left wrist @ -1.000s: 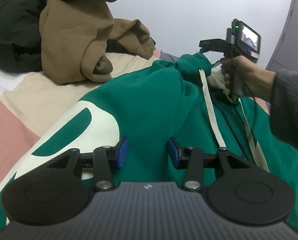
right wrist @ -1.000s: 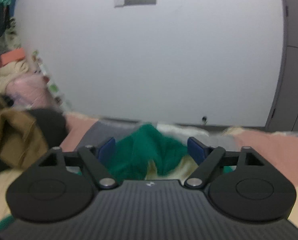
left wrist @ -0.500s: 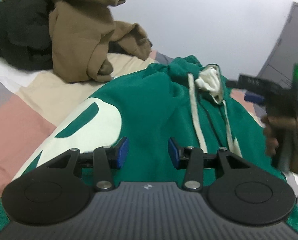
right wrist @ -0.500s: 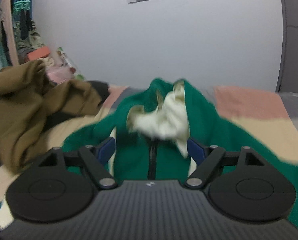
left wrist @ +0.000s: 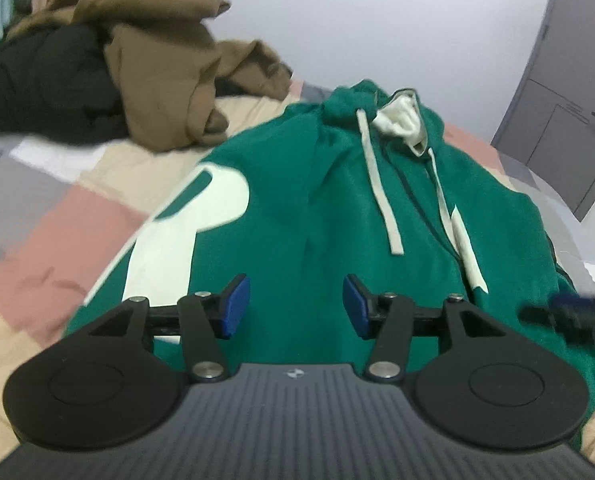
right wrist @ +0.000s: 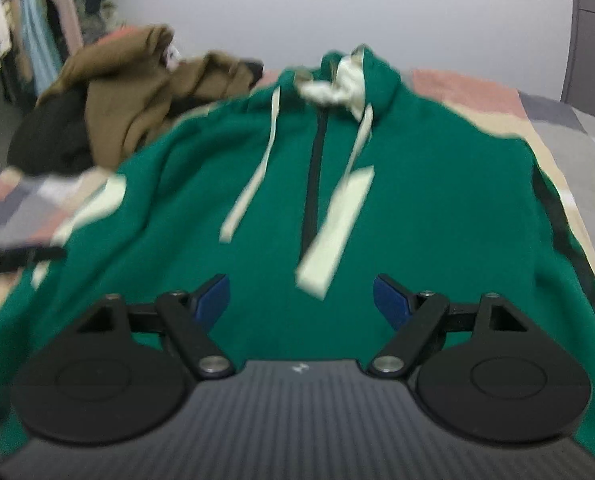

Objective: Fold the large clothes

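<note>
A green hoodie (left wrist: 317,208) with cream drawstrings and a cream sleeve patch lies front up on the bed, hood at the far end; it also shows in the right wrist view (right wrist: 417,184). My left gripper (left wrist: 296,306) is open and empty above the hoodie's lower body. My right gripper (right wrist: 300,300) is open and empty above the lower front, near the zip. The tip of the right gripper (left wrist: 569,318) shows at the right edge of the left wrist view, and the left gripper's tip (right wrist: 13,260) at the left edge of the right wrist view.
A heap of brown (left wrist: 165,72) and black clothes (left wrist: 45,84) lies at the far left of the bed. The bedcover (left wrist: 45,248) is a pink, beige and grey patchwork. A white wall stands behind, a grey door (left wrist: 569,120) at the right.
My right gripper has let go of the hood and drawn back toward the hoodie's hem. The hood now lies flat. My left gripper has moved back a little.
</note>
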A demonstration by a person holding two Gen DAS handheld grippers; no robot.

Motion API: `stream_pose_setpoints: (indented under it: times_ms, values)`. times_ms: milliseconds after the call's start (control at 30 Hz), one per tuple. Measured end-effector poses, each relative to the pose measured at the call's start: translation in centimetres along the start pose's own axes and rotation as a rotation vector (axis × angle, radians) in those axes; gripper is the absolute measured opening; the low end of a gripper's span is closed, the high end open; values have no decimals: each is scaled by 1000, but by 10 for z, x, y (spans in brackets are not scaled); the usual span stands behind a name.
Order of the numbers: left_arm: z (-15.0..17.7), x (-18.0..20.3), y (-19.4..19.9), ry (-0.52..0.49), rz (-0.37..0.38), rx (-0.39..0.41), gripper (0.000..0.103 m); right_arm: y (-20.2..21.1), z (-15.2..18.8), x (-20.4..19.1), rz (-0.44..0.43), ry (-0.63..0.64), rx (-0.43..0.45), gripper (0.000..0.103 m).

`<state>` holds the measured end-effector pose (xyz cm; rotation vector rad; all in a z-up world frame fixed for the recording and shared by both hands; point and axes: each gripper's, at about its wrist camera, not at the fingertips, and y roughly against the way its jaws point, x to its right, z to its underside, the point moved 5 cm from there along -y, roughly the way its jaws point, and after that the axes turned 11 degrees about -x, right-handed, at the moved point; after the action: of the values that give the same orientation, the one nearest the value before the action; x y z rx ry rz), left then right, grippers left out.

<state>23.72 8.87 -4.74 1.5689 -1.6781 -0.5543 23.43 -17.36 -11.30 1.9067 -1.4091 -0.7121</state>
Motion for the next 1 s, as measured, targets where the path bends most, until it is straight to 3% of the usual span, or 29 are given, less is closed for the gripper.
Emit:
stream_pose_setpoints:
  times_ms: [200,400,567,733,800,867,1000]
  values:
    - [1,-14,14,19,-73,20,58,29,41,1,6,29,-15,80]
    - [4,-26,16,41,-108,-2,58,32,61,-4,-76,17,-31,81]
    - [7,-35,5,81,-109,-50,58,14,75,-34,-98,155,-92,81]
    - [17,-35,-16,75,-106,-129,58,-4,92,-57,59,363,-111,81]
    - [21,-31,-21,53,-105,-144,58,-3,90,-53,65,325,-111,69]
    - [23,-26,-22,25,-102,-149,60,1,87,-45,77,285,-108,48]
    - [28,-16,-24,-40,-137,-154,61,9,84,-30,86,212,-100,37]
